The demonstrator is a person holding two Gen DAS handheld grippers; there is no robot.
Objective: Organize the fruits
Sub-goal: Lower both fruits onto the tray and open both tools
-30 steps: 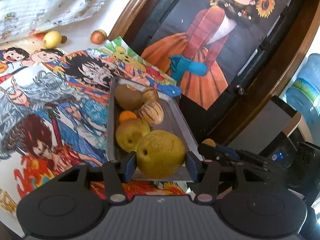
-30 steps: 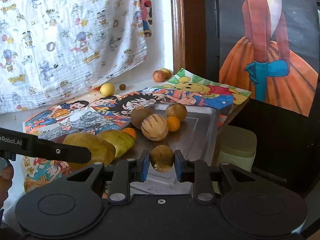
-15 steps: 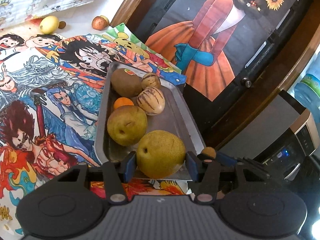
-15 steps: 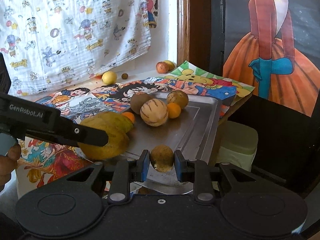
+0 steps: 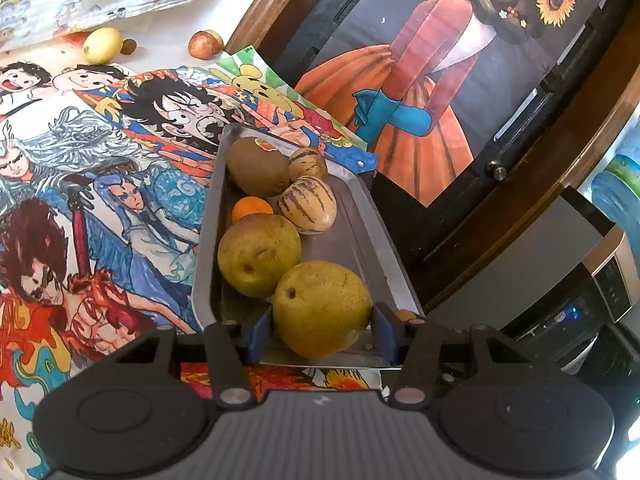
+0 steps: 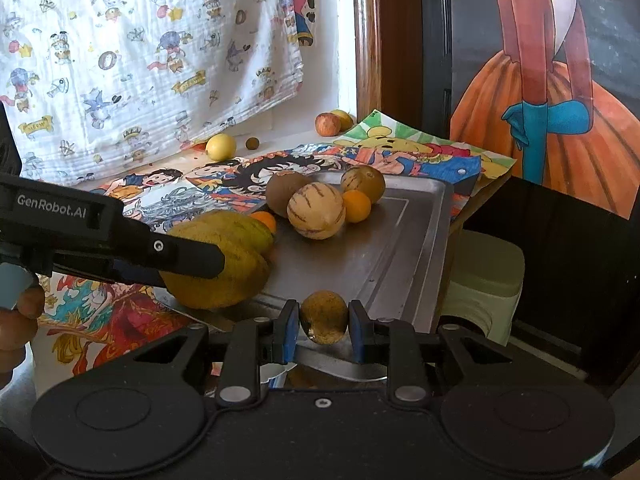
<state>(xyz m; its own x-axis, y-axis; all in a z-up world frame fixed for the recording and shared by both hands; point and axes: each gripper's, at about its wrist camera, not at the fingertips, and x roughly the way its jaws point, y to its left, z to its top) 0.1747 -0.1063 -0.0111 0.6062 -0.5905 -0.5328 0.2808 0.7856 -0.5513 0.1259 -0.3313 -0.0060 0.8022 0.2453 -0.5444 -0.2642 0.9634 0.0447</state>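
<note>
Over the steel tray (image 5: 208, 248), each tool grips fruit: left (image 5: 322, 334) a pear (image 5: 320, 308), right (image 6: 323, 334) a small brown fruit (image 6: 324, 317).

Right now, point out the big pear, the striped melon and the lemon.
big pear (image 5: 320, 308), left wrist view, middle of its skin
striped melon (image 6: 316, 210), right wrist view, front face
lemon (image 6: 221, 147), right wrist view, centre

Cloth (image 6: 152, 52): white, cartoon print, hanging behind the table.
Poster (image 5: 432, 92): figure in an orange skirt.
Drawings (image 5: 100, 168): colourful sheets covering the table.
</note>
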